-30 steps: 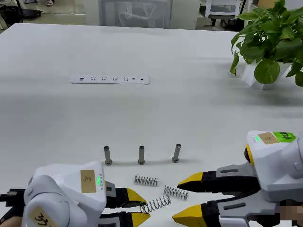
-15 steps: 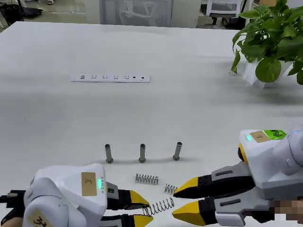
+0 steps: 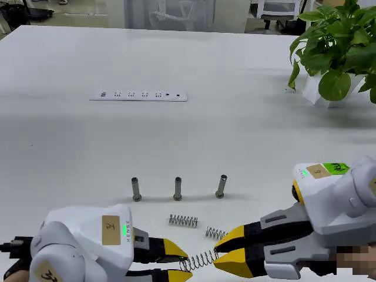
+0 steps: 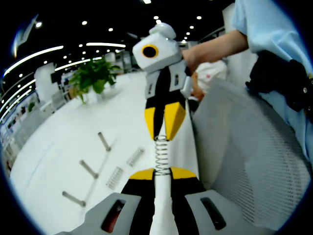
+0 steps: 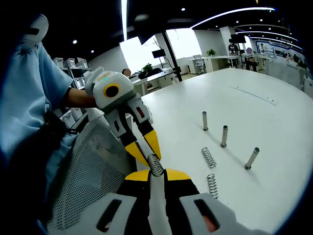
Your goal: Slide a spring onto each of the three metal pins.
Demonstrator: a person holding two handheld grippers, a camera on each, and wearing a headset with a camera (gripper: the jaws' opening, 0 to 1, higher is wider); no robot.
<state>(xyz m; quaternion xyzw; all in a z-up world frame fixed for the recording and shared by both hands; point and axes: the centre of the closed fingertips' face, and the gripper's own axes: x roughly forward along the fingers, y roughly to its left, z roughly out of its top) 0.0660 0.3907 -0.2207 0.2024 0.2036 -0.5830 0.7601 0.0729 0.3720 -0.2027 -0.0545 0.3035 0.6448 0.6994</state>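
Note:
Three metal pins stand upright in a row on the white table: left pin (image 3: 136, 189), middle pin (image 3: 177, 188), right pin (image 3: 221, 185), all bare. Two springs (image 3: 183, 220) (image 3: 214, 232) lie flat in front of them. A third spring (image 3: 200, 258) hangs in the air near the table's front edge, stretched between both grippers. My left gripper (image 3: 179, 264) (image 4: 156, 174) is shut on its left end. My right gripper (image 3: 226, 249) (image 5: 156, 175) is shut on its other end (image 5: 155, 165). In the left gripper view the held spring (image 4: 161, 154) runs straight up to the right gripper's yellow tips (image 4: 165, 120).
A white power strip (image 3: 138, 96) lies farther back on the table. A green plant (image 3: 338, 47) in a white pot stands at the back right. A grey mesh chair (image 4: 244, 161) sits just off the table's near edge.
My right gripper has moved left toward the left gripper and its jaws have gone from open to shut on the spring's free end. The left gripper still holds the spring.

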